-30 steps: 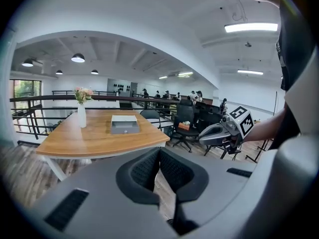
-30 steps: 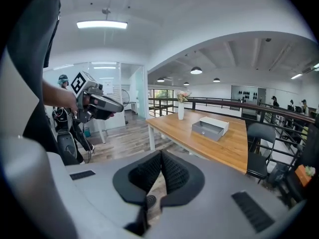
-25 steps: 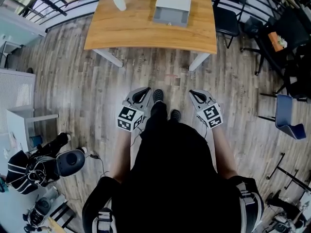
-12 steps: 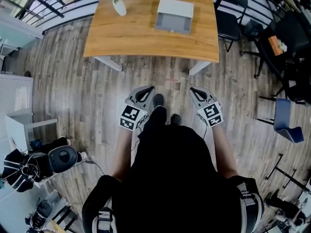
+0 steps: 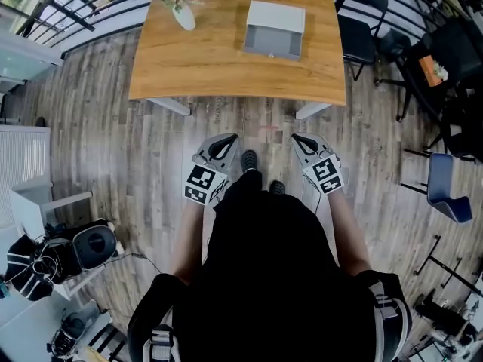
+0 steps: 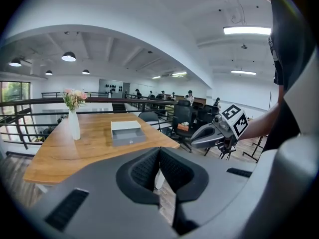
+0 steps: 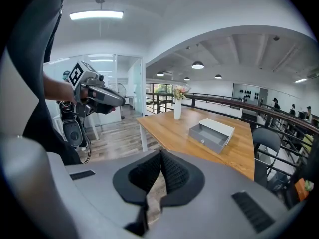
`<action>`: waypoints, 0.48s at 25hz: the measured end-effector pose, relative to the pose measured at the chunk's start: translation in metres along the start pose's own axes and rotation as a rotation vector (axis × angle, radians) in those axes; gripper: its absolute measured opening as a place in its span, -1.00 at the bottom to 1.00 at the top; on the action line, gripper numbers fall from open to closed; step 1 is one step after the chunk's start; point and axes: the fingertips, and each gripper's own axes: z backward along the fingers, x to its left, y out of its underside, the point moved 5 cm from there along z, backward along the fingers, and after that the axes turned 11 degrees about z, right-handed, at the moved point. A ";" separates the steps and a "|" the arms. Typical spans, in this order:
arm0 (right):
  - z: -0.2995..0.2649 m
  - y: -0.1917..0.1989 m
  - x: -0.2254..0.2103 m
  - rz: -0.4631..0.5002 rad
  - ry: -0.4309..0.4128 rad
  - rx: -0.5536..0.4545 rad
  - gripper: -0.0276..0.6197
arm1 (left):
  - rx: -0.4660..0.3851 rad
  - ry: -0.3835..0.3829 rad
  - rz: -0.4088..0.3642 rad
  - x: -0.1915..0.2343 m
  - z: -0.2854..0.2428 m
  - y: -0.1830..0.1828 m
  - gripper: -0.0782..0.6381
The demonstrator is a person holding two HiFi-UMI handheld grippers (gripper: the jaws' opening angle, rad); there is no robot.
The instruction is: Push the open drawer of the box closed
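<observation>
Table [image 5: 211,59] drew nearer | step judged: approach, drawer [image 5: 272,41] stood open | left gripper [image 5: 224,140], right gripper [image 5: 299,139] pressed together, empty | next likely: reach drawer front

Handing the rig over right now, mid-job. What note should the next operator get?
Left gripper: shut, empty, held low in front of the body.
Right gripper: shut, empty, held level with the left and apart from it.
Box is on the table, right of centre. Its drawer is pulled out toward the person. A vase stands at the table's left.
Done: nothing; both grippers are short of the table.
Left: step up and push the drawer front in until it closes.
</observation>
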 end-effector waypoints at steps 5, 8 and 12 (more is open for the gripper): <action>-0.021 -0.016 -0.016 0.024 0.013 0.017 -0.86 | -0.004 0.035 -0.012 0.023 -0.019 -0.018 -0.72; -0.030 -0.022 -0.026 0.028 0.036 0.024 -0.87 | -0.007 0.069 -0.027 0.033 -0.033 -0.030 -0.72; -0.035 -0.023 -0.039 0.016 0.064 0.046 -0.86 | -0.010 0.113 -0.046 0.041 -0.053 -0.047 -0.72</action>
